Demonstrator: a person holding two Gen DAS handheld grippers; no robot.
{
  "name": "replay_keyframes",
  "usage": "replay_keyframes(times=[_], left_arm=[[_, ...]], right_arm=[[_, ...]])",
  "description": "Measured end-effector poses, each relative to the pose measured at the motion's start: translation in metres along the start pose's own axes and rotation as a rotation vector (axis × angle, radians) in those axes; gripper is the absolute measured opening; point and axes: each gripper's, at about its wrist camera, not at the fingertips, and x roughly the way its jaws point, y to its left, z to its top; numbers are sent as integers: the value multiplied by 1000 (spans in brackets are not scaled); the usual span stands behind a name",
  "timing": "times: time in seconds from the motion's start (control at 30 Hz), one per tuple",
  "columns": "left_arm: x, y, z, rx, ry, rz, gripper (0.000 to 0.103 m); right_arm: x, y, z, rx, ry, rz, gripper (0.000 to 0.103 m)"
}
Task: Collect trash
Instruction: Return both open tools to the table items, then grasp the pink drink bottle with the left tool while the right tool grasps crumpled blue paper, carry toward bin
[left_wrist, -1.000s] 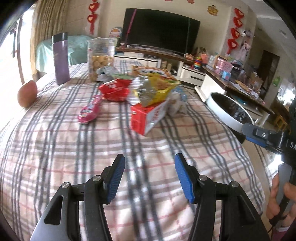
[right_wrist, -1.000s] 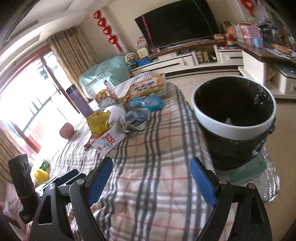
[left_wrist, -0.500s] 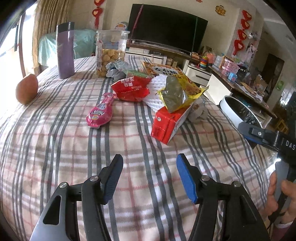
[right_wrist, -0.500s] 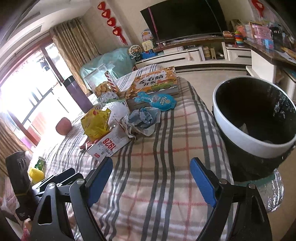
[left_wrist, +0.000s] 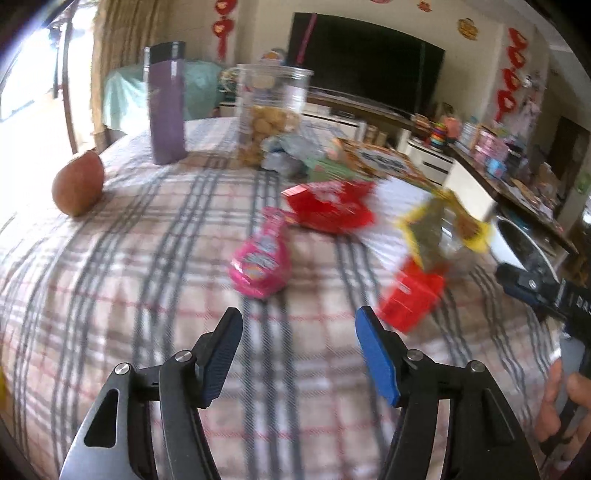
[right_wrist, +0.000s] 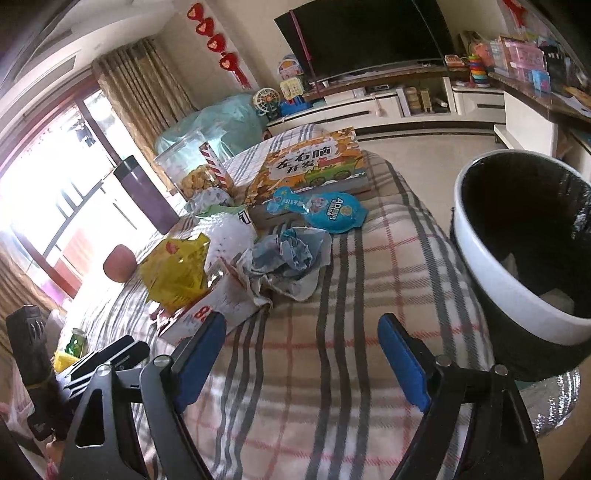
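On the plaid-covered table (left_wrist: 110, 280), the left wrist view is smeared by motion blur, so print on the wrappers there cannot be read. The left claw (left_wrist: 297, 354) hangs above bare cloth with its blue pads well apart and nothing between them; its jaws have just been opening. Just beyond it lies a pink packet (left_wrist: 260, 264), and behind that a red wrapper (left_wrist: 328, 206). To the right a yellow bag (left_wrist: 439, 229) leans over a red-sided carton (left_wrist: 410, 299), whose far end is hidden by the bag. A brownish round fruit (left_wrist: 77, 182) sits near the left edge, well apart from the litter. A purple flask (left_wrist: 166, 103) and a clear jar of biscuits (left_wrist: 271, 114) stand upright at the back. At the right rim, fingers (left_wrist: 554, 402) on a handle are cut off by the frame.

The right wrist view is sharper. The right claw (right_wrist: 301, 365) is wide and empty over the cloth, its jaws having just been closing a little. Ahead of it lie the carton (right_wrist: 218, 306), partly covered by the yellow bag (right_wrist: 177, 269), and a crumpled white and blue paper (right_wrist: 286, 262) touching the carton. Farther back, a blue fish-shaped packet (right_wrist: 321, 210) rests against a printed orange box (right_wrist: 314, 166). A bin (right_wrist: 517, 280) with a white rim and black liner stands just beside the table's right edge; its lower part is cut off by the claw's arm, and something pale inside cannot be made out. The left claw's body (right_wrist: 33, 362) shows at the bottom left.
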Motion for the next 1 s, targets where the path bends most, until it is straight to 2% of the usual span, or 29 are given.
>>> replay_keyframes(times=[0.1,0.23,0.27,0.33,0.37,0.4,0.43,0.5,0.67,0.93,1.0], left_arm=[[19,5,13,-2,8,34,63],[46,6,23,2,38,41,63],[53,6,25,1,49,39,63],[65,7,27,-6,77,29,58],[68,8,29,-9,82,26,45],[70,9,30,-11,85,16,46],[70,10,31,-14,82,11,45],[68,11,30,-10,73,3,45],[48,7,18,6,46,-7,44],[-2,12,-14,-24,26,-54,44],[-9,11,-21,-20,28,-64,45]], right_arm=[[12,4,5,0,5,0,80],[30,6,12,9,25,-3,75],[34,7,14,11,31,-4,70],[41,7,16,9,43,-3,59],[43,7,17,8,49,-1,45],[45,8,17,5,54,-5,29],[45,9,17,-1,56,-15,23],[42,10,15,-12,53,-15,1],[24,14,8,-50,29,-19,1],[7,15,3,-82,30,-21,1],[4,16,0,-84,52,-8,9]])
